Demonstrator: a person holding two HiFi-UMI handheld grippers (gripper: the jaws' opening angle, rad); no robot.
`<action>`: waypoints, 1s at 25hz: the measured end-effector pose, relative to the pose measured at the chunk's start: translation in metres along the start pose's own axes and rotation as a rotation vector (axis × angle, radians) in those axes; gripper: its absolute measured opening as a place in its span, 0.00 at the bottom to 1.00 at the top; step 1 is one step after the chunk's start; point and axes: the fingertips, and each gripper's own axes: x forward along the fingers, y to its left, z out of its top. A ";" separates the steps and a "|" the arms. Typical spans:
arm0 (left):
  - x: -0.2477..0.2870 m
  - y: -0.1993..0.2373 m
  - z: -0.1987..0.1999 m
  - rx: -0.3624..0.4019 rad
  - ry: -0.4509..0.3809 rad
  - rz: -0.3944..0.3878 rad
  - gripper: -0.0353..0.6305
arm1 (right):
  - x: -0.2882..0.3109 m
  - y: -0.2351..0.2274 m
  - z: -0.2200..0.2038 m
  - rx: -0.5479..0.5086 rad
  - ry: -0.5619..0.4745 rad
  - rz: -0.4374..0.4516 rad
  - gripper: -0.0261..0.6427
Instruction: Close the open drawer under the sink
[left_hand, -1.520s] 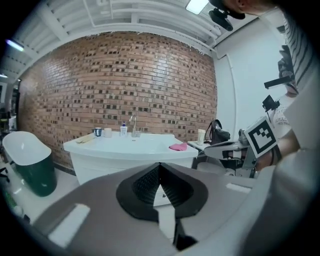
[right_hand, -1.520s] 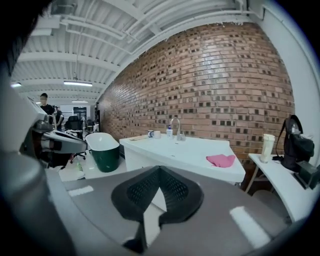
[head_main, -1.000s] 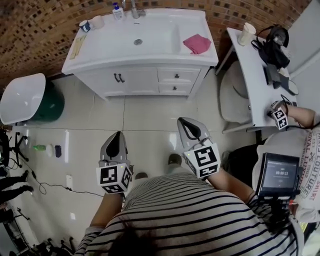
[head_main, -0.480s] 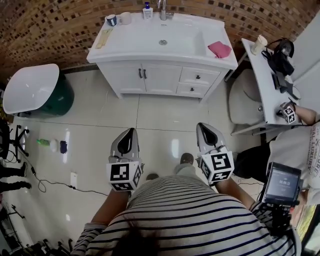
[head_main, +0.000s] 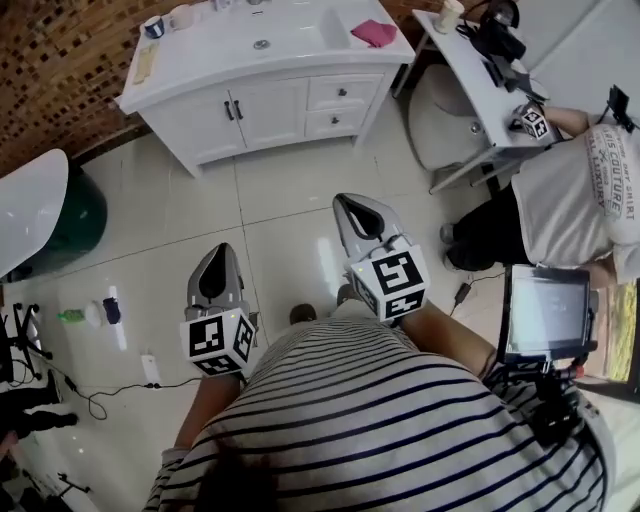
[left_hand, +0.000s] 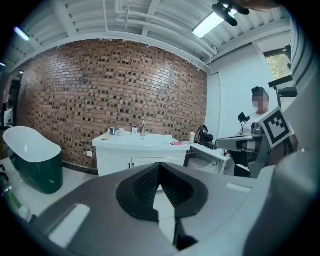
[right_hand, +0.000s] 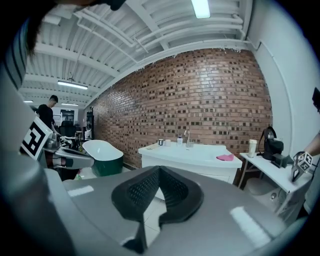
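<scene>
Left hand-held gripper (head_main: 221, 250) and right hand-held gripper (head_main: 345, 200) hover clenched, empty, over glossy floor tiles (head_main: 290, 190)

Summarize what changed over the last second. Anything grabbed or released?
The head view swung: the vanity slid to the frame's upper left, and the seated person at right came further into view. The right gripper rose in frame, now clearly ahead of the left gripper. Nothing grabbed or released. Same as before: both grippers shut and empty, over the floor short of the vanity; its drawers look flush.
</scene>
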 end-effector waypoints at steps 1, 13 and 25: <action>-0.003 -0.004 -0.002 -0.001 0.003 -0.004 0.08 | -0.006 0.002 0.002 -0.011 -0.005 0.003 0.04; -0.013 -0.045 0.012 0.002 -0.041 0.007 0.08 | -0.043 -0.006 0.008 -0.034 -0.031 0.066 0.04; -0.014 -0.075 0.015 0.020 -0.061 0.004 0.08 | -0.058 -0.012 0.008 -0.017 -0.065 0.107 0.03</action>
